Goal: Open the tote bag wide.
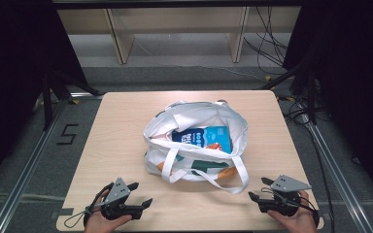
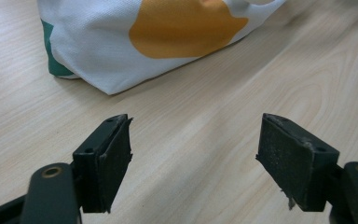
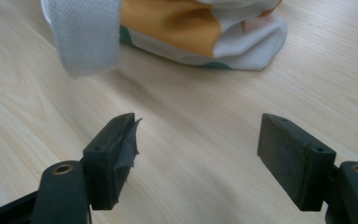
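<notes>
Tote bag beyond both grippers

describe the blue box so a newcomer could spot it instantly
Start at the light wooden table and find the white tote bag with orange and green patches at its centre. Look into its open mouth: the blue box lies flat there, near the top. It is the bag's only bright blue, printed item, with white lettering.
</notes>
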`<move>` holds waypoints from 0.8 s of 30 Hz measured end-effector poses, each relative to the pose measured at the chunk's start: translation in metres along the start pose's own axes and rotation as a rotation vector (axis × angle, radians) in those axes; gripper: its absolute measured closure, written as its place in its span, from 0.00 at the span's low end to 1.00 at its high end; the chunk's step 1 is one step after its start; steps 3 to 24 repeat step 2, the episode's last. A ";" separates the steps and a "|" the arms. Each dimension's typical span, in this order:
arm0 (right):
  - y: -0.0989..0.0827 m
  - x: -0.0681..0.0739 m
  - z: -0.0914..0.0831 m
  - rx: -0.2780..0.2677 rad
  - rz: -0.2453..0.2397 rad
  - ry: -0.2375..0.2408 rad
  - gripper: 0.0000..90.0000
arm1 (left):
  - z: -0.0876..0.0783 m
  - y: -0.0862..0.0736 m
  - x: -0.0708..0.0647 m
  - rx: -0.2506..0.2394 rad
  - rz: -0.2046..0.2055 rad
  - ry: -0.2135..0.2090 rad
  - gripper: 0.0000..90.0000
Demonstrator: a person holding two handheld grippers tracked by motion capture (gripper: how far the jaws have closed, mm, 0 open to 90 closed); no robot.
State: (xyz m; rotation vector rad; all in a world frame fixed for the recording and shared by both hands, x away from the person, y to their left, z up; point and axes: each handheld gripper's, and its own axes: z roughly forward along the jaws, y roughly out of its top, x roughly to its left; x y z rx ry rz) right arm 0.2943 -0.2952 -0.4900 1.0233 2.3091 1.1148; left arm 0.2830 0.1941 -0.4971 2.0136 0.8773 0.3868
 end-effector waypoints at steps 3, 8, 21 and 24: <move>0.000 -0.001 0.000 -0.002 -0.008 0.009 0.32 | 0.001 0.000 -0.002 -0.018 -0.022 -0.010 0.28; 0.000 -0.001 0.000 -0.002 -0.008 0.009 0.32 | 0.001 0.000 -0.002 -0.018 -0.022 -0.010 0.28; 0.000 -0.001 0.000 -0.002 -0.008 0.009 0.32 | 0.001 0.000 -0.002 -0.018 -0.022 -0.010 0.28; 0.000 -0.001 0.000 -0.002 -0.008 0.009 0.32 | 0.001 0.000 -0.002 -0.018 -0.022 -0.010 0.28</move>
